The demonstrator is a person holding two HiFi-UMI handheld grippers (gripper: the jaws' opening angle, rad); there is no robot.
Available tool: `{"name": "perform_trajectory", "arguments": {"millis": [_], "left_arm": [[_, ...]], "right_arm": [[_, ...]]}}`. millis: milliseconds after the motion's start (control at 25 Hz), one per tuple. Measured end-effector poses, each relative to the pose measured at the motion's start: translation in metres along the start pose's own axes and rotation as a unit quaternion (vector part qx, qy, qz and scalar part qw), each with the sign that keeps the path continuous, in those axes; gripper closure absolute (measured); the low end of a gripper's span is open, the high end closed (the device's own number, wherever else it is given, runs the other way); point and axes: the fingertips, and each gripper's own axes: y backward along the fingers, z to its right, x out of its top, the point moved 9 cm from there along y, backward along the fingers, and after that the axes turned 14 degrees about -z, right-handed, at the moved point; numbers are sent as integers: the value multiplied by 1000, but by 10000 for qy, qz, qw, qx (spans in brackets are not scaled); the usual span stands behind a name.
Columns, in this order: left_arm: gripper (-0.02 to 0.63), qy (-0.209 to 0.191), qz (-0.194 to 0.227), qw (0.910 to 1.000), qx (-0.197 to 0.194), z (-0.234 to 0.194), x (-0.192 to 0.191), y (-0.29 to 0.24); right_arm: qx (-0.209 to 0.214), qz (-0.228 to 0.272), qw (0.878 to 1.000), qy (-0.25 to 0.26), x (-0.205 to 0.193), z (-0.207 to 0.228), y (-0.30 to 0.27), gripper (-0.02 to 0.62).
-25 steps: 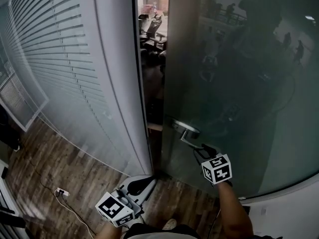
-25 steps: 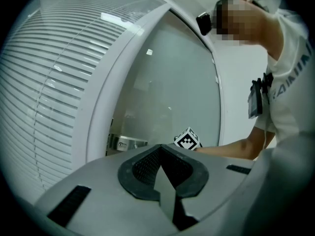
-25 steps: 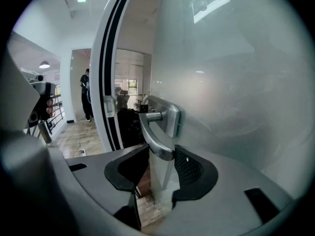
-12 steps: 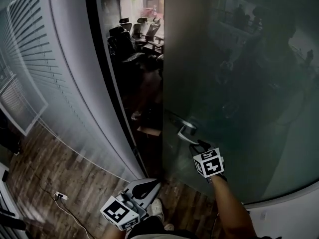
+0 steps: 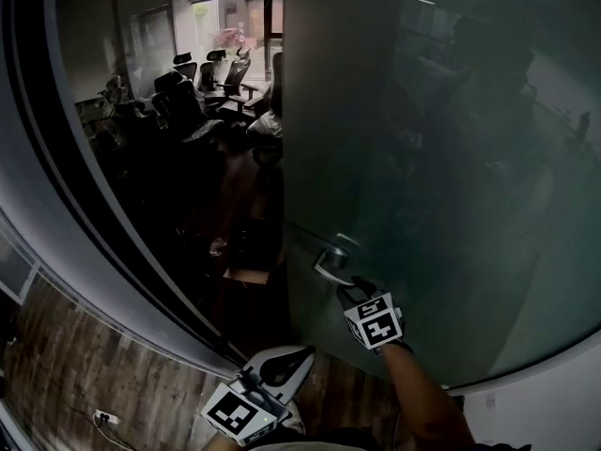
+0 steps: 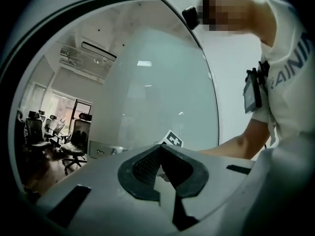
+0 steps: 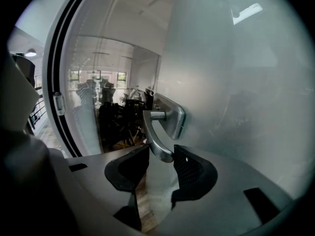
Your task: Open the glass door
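glass door (image 5: 451,158): ajar, free edge at left
handle (image 7: 151,134): lever tip points down, clamped by right gripper (image 7: 161,154)
left gripper (image 6: 160,154): pinched shut, empty, farther away

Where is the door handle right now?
The door handle sits low centre in the head view, near the glass door's left edge, its tip between the right gripper's jaws.
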Motion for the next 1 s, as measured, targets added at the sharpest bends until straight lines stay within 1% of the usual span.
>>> {"name": "perform_trajectory", "arguments": {"millis": [160, 240, 360, 440, 600, 680, 760, 920, 1000], "left_arm": [[606, -113, -62, 9999, -83, -8, 11, -4], [606, -91, -72, 9999, -58, -9, 15, -7], [606, -6, -57, 10000, 48, -14, 18, -16], [606, 29, 57, 9999, 126, -16, 19, -22], [606, 104, 188, 9990, 397, -15, 20, -31], [606, 113, 140, 9987, 470, -15, 20, -37], [606, 170, 73, 9985, 515, -17, 18, -43], [606, 93, 147, 9987, 487, -20, 18, -52], [606, 137, 45, 9987, 498, -22, 19, -56]], "right_arm": [[-108, -26, 9998, -154, 9, 14, 3, 437], [-161, -45, 9997, -201, 10, 23, 0, 437], [-199, -83, 9995, -230, 13, 39, -9, 439], [-205, -104, 9994, -266, 15, 49, -14, 440], [-275, -148, 9991, -303, 20, 67, -21, 440], [-369, -170, 9988, -279, 24, 76, -26, 440], [-463, -163, 9984, -281, 24, 85, -34, 440], [-467, -237, 9977, -436, 27, 107, -43, 440], [-521, -256, 9972, -461, 30, 118, -46, 440]]}}
